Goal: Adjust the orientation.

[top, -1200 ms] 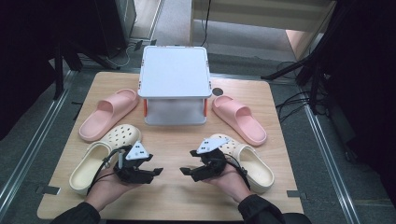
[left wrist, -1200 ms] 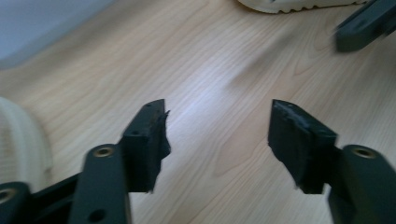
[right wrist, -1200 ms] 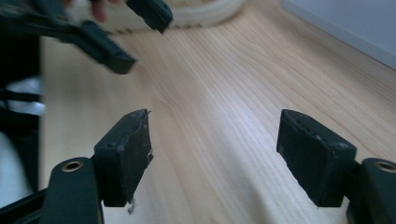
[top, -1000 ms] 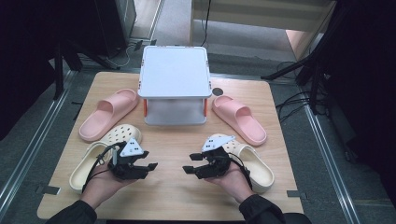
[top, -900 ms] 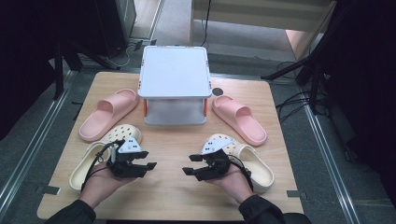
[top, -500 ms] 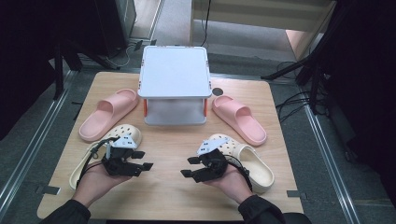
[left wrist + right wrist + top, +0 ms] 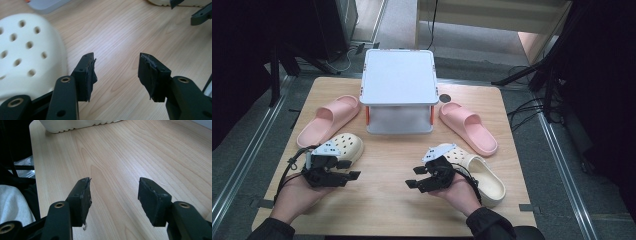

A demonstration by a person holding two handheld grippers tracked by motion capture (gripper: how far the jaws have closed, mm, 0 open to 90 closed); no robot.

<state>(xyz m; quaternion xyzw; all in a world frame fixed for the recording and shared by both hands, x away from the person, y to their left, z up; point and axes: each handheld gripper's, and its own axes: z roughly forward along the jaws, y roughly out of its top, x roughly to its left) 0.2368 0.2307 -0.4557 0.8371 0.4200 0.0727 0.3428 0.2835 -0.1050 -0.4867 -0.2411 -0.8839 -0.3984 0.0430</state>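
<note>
1. High view: left gripper [image 7: 346, 170] low left of frame, held in a hand, jaws apart with bare table [image 7: 382, 165] between them, just now narrowing a little; just beside the left clog [image 7: 343, 147], which lies at left of centre, toe toward the upper right; right gripper [image 7: 418, 177] low centre, jaws wide, nothing between; right clog [image 7: 479, 176] just behind it, lower right; pink slide [image 7: 327, 120] at upper left, second pink slide [image 7: 468, 127] at upper right; white rack [image 7: 399, 90] at top centre between the slides.

2. Left gripper view: two black jaws rising from the bottom, wide apart, wood grain only in the gap; pads [image 7: 91, 75] torn at the edges; perforated clog [image 7: 27, 57] filling the left side, close beside the left-hand jaw, contact hard to judge; tips of the other gripper [image 7: 200, 15] at upper right.

3. Right gripper view: jaws wide, bare wood between; pale clog sole [image 7: 75, 125] along the top edge, well apart from the tips; dark sleeve at the left edge.
</note>
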